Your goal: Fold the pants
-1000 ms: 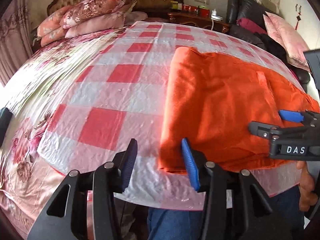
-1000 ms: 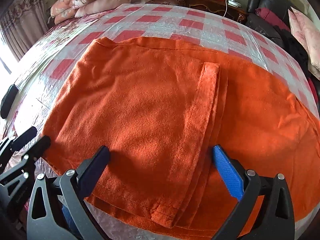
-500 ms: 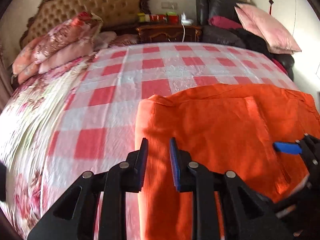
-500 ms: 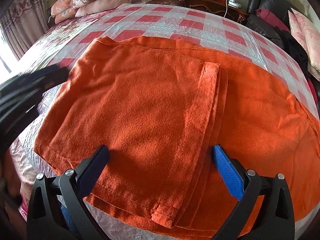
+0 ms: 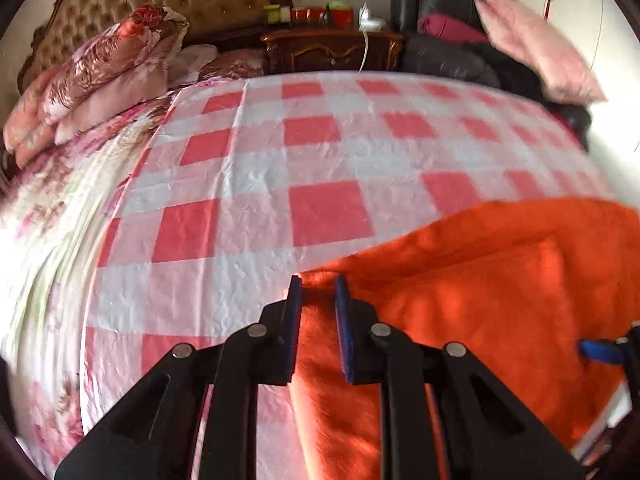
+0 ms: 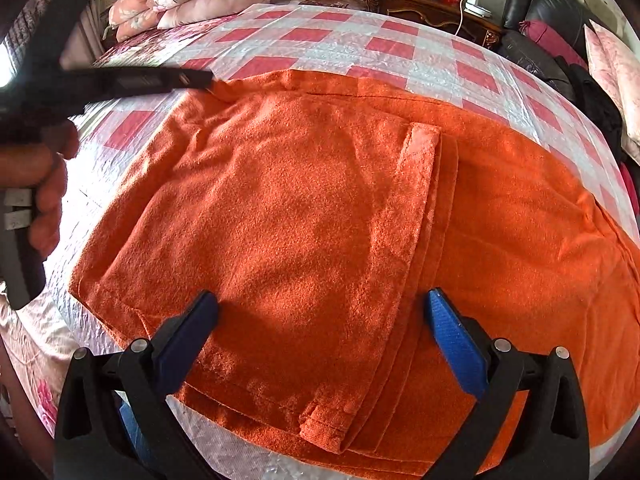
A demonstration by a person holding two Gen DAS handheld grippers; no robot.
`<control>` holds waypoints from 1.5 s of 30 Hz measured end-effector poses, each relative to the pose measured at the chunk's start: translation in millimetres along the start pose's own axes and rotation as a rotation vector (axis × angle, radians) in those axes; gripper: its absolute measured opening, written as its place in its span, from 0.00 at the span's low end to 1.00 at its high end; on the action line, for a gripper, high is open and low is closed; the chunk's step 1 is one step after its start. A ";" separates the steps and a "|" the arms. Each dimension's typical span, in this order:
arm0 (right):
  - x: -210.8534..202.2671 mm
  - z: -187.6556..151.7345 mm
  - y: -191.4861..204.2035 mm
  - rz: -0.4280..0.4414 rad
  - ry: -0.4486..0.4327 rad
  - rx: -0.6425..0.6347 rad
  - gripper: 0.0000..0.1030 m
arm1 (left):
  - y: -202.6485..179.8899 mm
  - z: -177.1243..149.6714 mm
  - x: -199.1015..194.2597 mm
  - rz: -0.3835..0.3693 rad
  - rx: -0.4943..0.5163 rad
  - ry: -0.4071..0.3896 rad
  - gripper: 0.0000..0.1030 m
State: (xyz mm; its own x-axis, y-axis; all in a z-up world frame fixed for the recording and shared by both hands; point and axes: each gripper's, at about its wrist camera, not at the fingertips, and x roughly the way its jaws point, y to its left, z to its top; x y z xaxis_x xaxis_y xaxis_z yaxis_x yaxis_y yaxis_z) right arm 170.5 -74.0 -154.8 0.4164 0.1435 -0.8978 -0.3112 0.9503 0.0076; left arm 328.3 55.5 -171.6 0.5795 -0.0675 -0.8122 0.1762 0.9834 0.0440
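Observation:
The orange pants (image 6: 320, 216) lie folded flat on a red-and-white checked sheet (image 6: 360, 44) on the bed. My left gripper (image 5: 318, 292) sits over the far left corner of the pants (image 5: 480, 304), its jaws narrowed around a ridge of orange cloth; in the right wrist view its tip (image 6: 192, 79) touches that corner. My right gripper (image 6: 320, 320) is open wide and empty above the near edge of the pants, over the folded leg hem (image 6: 326, 424).
Floral pillows (image 5: 100, 76) are piled at the headboard. A wooden nightstand (image 5: 332, 46) with jars stands behind the bed. Dark cushions and a pink pillow (image 5: 536, 44) lie at the right. A floral quilt (image 5: 40, 216) covers the left side.
My left gripper has moved from the near left corner along the left edge to the far left corner, and its jaws have narrowed onto the cloth. The right gripper has stayed still and open.

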 end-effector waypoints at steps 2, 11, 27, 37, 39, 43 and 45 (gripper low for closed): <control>0.2 0.3 0.1 0.000 0.002 0.000 0.96 | 13.6 7.8 8.3 0.049 -0.071 -0.010 0.23; -27.5 31.3 -7.6 0.019 -0.127 -0.031 0.95 | 33.0 -42.8 -68.7 -0.023 -0.301 -0.149 0.21; -14.2 51.3 -50.0 -0.103 -0.108 0.059 0.89 | -14.0 -182.7 -110.0 -0.037 -0.296 -0.103 0.30; -3.9 41.4 -5.5 0.032 -0.035 -0.050 0.89 | -6.1 -194.2 -114.8 -0.026 -0.309 -0.137 0.43; 3.0 35.2 -10.9 -0.072 -0.014 -0.057 0.88 | -9.3 -194.6 -114.0 -0.010 -0.287 -0.143 0.44; 1.2 19.2 -22.8 -0.120 -0.040 -0.061 0.89 | -17.4 -195.2 -111.6 0.033 -0.232 -0.165 0.46; -3.1 10.7 -23.2 -0.151 -0.059 -0.087 0.90 | -18.0 -194.5 -111.5 0.037 -0.228 -0.164 0.47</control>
State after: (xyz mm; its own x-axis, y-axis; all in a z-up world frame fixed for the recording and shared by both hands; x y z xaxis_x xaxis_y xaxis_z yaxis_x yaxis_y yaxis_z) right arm 185.5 -93.5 -147.5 0.5123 0.0192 -0.8586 -0.3129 0.9352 -0.1658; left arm 105.7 78.1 -195.0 0.7065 -0.0385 -0.7067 -0.0208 0.9970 -0.0751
